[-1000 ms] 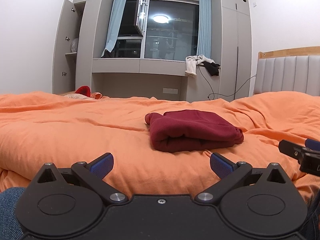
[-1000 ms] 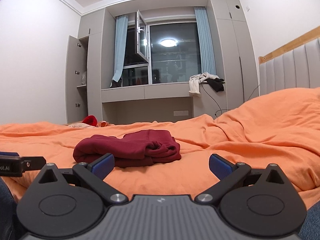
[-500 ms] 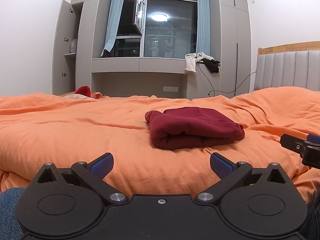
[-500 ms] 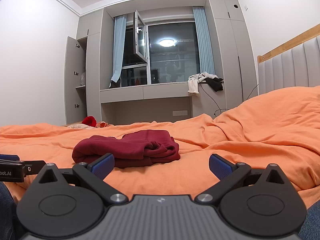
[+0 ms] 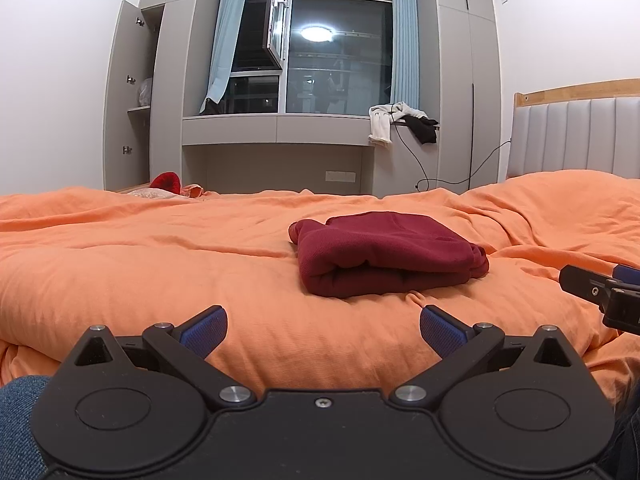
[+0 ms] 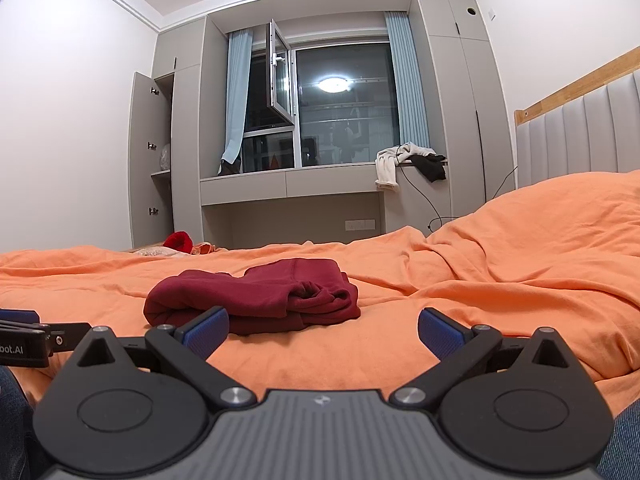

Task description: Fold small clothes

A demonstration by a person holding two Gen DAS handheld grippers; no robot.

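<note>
A dark red garment [image 5: 386, 256] lies folded into a compact bundle on the orange bedspread [image 5: 120, 256]. It also shows in the right wrist view [image 6: 256, 298]. My left gripper [image 5: 323, 330] is open and empty, held low near the bed's front edge, short of the garment. My right gripper [image 6: 323, 330] is open and empty, to the right of the garment and short of it. The right gripper's tip shows at the right edge of the left wrist view [image 5: 604, 290]. The left gripper's tip shows at the left edge of the right wrist view [image 6: 28, 340].
A grey padded headboard [image 5: 576, 136] stands at the right. A window ledge [image 5: 276, 128] with white and black clothes [image 5: 400, 122] runs along the far wall. A red item [image 5: 166, 181] lies at the bed's far left. An open cabinet [image 5: 136, 96] stands beside it.
Both grippers have tilted up slightly, so the garment sits a little lower in view. The garment has not moved. Both grippers stay open.
</note>
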